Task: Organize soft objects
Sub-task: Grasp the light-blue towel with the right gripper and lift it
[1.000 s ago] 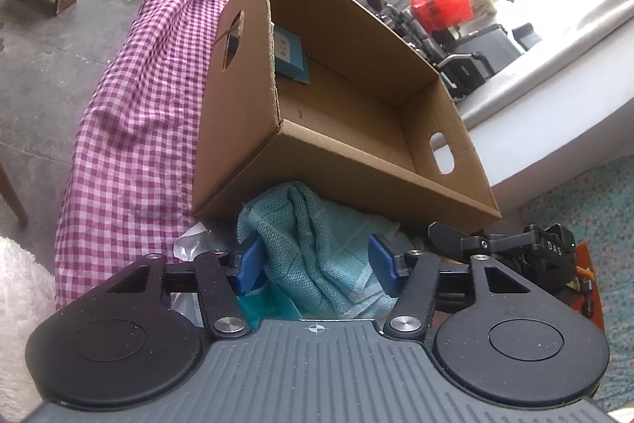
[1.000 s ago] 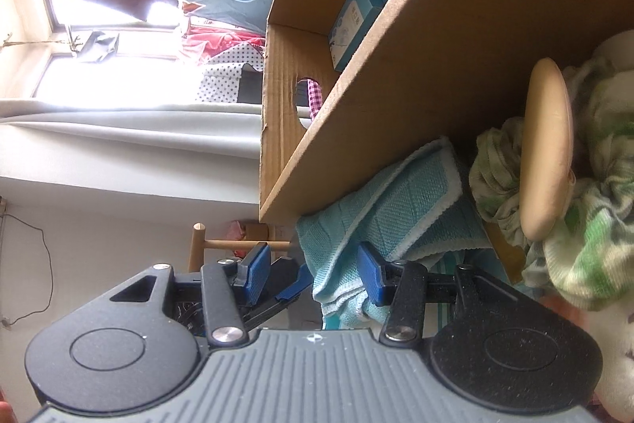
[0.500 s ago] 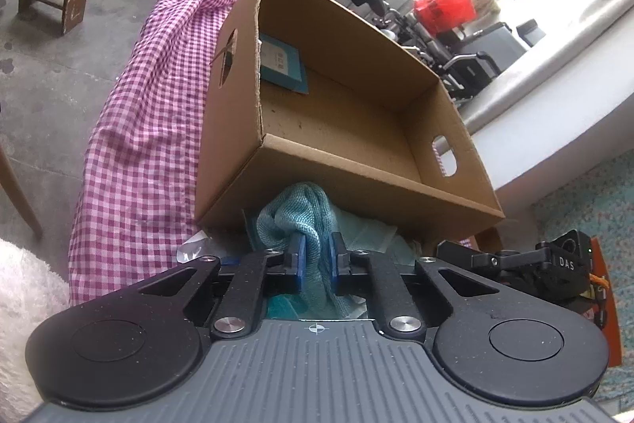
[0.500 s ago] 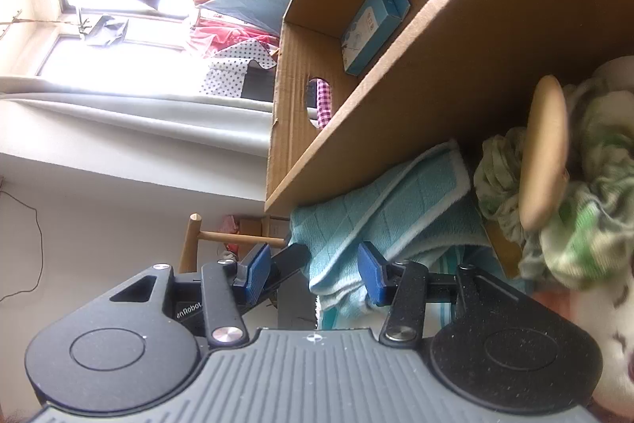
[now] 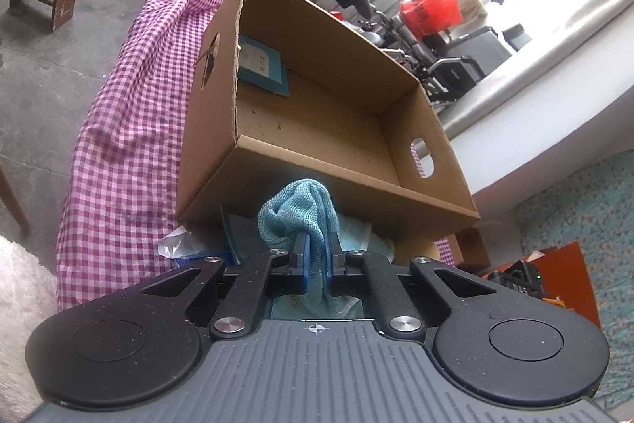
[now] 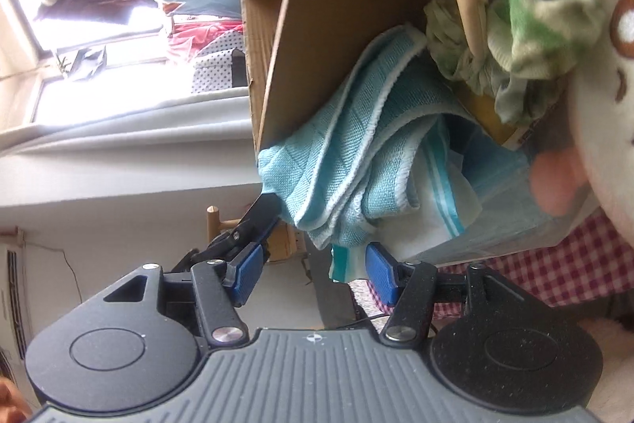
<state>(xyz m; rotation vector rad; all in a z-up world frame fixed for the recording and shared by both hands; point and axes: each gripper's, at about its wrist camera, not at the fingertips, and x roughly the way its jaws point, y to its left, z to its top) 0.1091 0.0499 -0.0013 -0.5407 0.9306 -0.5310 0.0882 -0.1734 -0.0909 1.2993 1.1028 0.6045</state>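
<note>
Pinching knitted teal towel (image 5: 295, 209), corrugated cardboard box (image 5: 329, 129) behind

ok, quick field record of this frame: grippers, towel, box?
left gripper: shut on the towel, a fold bunched between the jaws
right gripper: open, jaws just widened, towel's hanging edge between them, not pinched
box: cardboard, open top, only a small blue packet visible inside
towel position: outside the box, against its near wall
</note>
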